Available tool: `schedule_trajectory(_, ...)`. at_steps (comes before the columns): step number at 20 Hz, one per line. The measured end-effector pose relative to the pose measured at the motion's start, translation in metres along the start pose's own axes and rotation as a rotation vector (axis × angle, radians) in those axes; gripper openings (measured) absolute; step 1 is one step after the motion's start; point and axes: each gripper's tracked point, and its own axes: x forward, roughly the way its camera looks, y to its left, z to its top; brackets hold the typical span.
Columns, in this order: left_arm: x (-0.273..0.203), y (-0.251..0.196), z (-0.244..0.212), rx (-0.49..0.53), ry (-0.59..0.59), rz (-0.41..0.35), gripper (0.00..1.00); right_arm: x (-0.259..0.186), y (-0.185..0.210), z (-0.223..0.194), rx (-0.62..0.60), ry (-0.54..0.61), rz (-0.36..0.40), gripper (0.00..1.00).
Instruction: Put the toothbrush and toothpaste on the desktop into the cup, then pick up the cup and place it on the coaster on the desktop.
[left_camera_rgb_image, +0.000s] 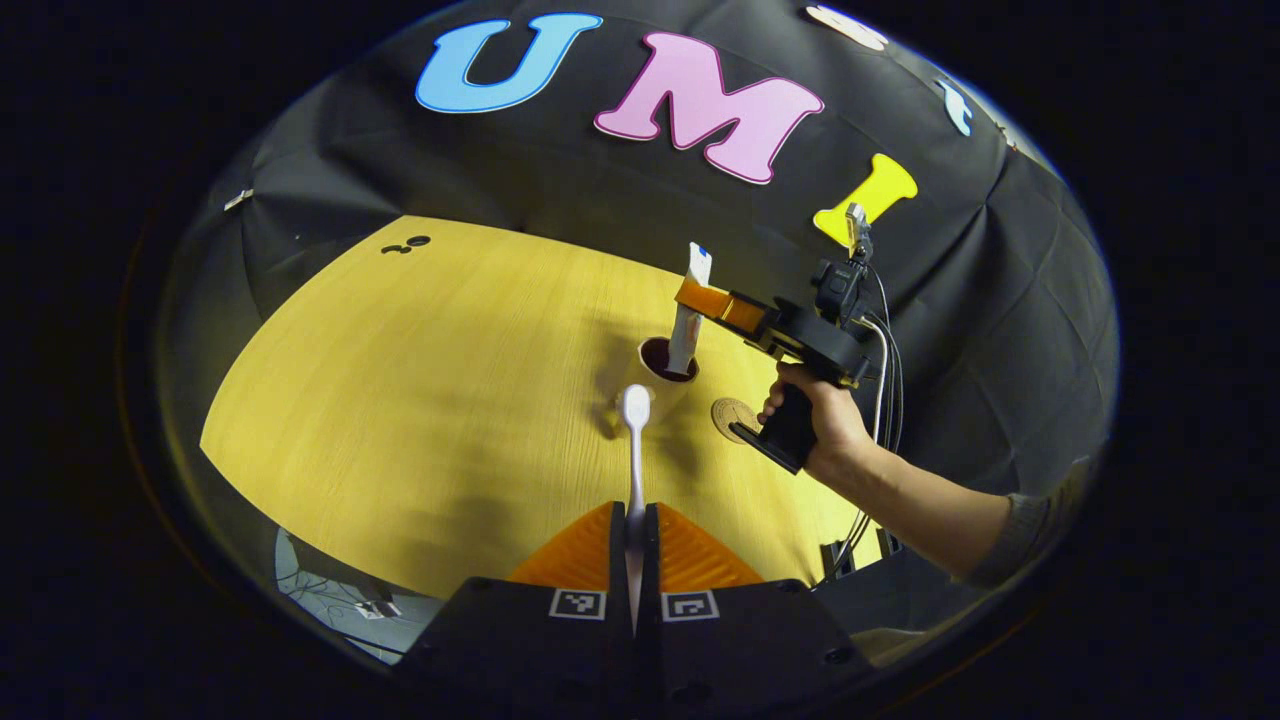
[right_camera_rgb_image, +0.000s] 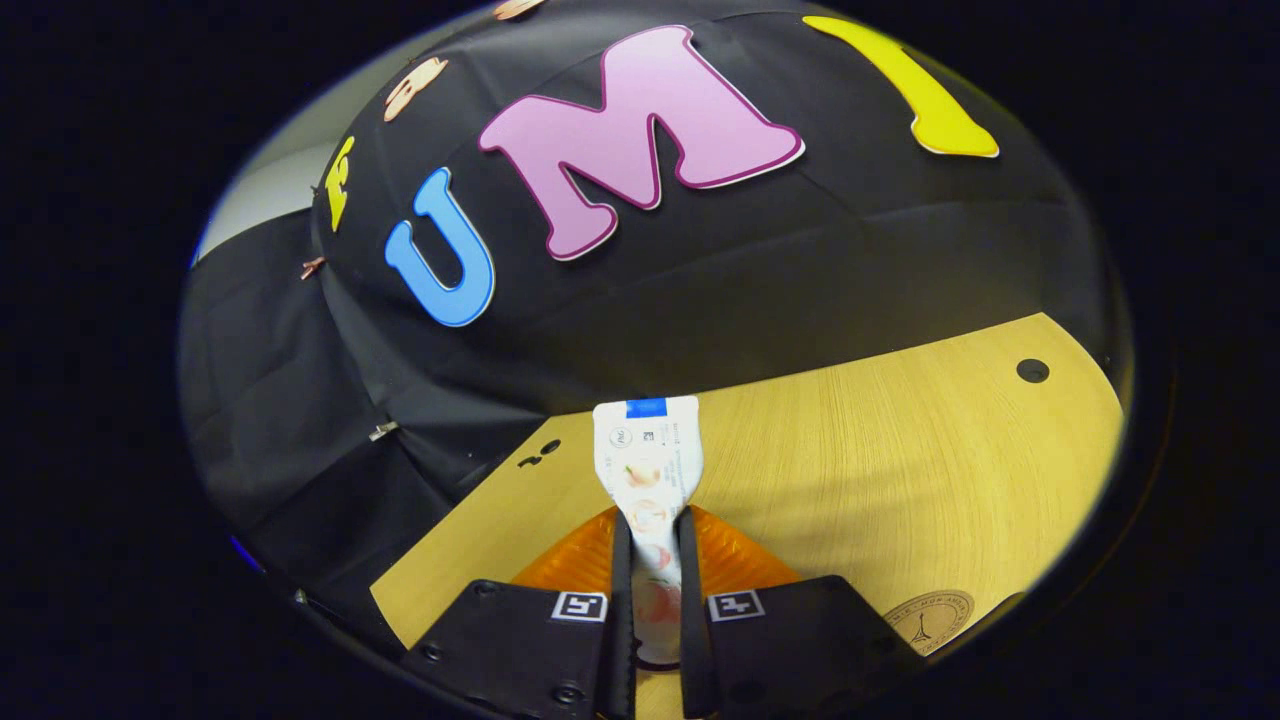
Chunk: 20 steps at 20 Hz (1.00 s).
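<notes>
My left gripper (left_camera_rgb_image: 635, 520) is shut on a white toothbrush (left_camera_rgb_image: 636, 440), whose head points toward the cup (left_camera_rgb_image: 667, 365) on the yellow desktop (left_camera_rgb_image: 420, 400). In the left gripper view the right gripper (left_camera_rgb_image: 705, 300), held by a hand (left_camera_rgb_image: 825, 425), clamps a white toothpaste tube (left_camera_rgb_image: 692, 310) upright, its lower end inside the cup's dark mouth. In the right gripper view my right gripper (right_camera_rgb_image: 652, 545) is shut on the toothpaste tube (right_camera_rgb_image: 648, 465), with its crimped end up. The round brown coaster (left_camera_rgb_image: 732, 415) lies just right of the cup and shows again as the coaster (right_camera_rgb_image: 930, 618) at lower right.
Black cloth wall (left_camera_rgb_image: 560, 180) rings the desktop. Two small dark holes (left_camera_rgb_image: 405, 245) mark the far left of the desktop, and a hole (right_camera_rgb_image: 1032, 370) shows near its far edge. A forearm (left_camera_rgb_image: 930, 510) reaches in from the right. Cables (left_camera_rgb_image: 880, 380) hang from the right gripper.
</notes>
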Motion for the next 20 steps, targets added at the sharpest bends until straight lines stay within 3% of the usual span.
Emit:
schedule_trajectory(2,-0.002,0.002,0.001,-0.002,-0.005,-0.002,0.11,0.0,0.0,-0.01,-0.011,0.021,-0.003,0.25)
schedule_trajectory(3,-0.002,0.002,0.001,0.0,-0.006,0.0,0.06,-0.004,0.002,-0.015,-0.017,0.035,0.0,0.26)
schedule_trajectory(5,-0.004,0.004,-0.001,0.002,-0.006,-0.001,0.06,-0.007,0.004,-0.025,-0.038,0.059,-0.007,0.3)
schedule_trajectory(6,-0.006,0.003,-0.002,-0.001,-0.003,-0.003,0.06,-0.009,0.002,-0.03,-0.051,0.07,-0.016,0.15)
schedule_trajectory(7,-0.005,0.002,-0.002,-0.005,-0.002,-0.005,0.06,-0.011,0.003,-0.034,-0.055,0.082,-0.019,0.34)
schedule_trajectory(8,-0.004,0.002,-0.002,-0.007,0.0,-0.007,0.06,-0.013,0.006,-0.038,-0.05,0.092,-0.013,0.19)
schedule_trajectory(9,-0.004,0.002,-0.004,-0.006,0.0,-0.007,0.06,-0.016,0.009,-0.038,-0.045,0.087,-0.005,0.22)
schedule_trajectory(10,-0.006,0.002,-0.003,-0.002,-0.001,-0.008,0.06,-0.02,0.012,-0.036,-0.044,0.082,-0.003,0.46)
schedule_trajectory(11,-0.005,0.001,-0.003,0.001,-0.003,-0.011,0.06,-0.024,0.013,-0.035,-0.04,0.081,-0.002,0.33)
schedule_trajectory(12,-0.006,0.001,0.001,0.003,-0.008,-0.013,0.06,-0.03,0.015,-0.033,-0.029,0.08,0.003,0.64)
schedule_trajectory(13,-0.005,0.001,0.003,0.005,-0.013,-0.017,0.06,-0.035,0.017,-0.029,-0.018,0.074,0.004,0.64)
schedule_trajectory(14,-0.005,0.0,0.008,0.008,-0.02,-0.022,0.06,-0.044,0.019,-0.023,-0.012,0.063,0.005,0.48)
schedule_trajectory(15,-0.003,-0.002,0.014,0.012,-0.029,-0.031,0.06,-0.053,0.019,-0.017,-0.008,0.051,0.002,0.65)
schedule_trajectory(20,0.017,-0.024,0.062,0.059,-0.098,-0.09,0.06,-0.114,0.021,-0.006,0.02,0.056,0.012,0.69)
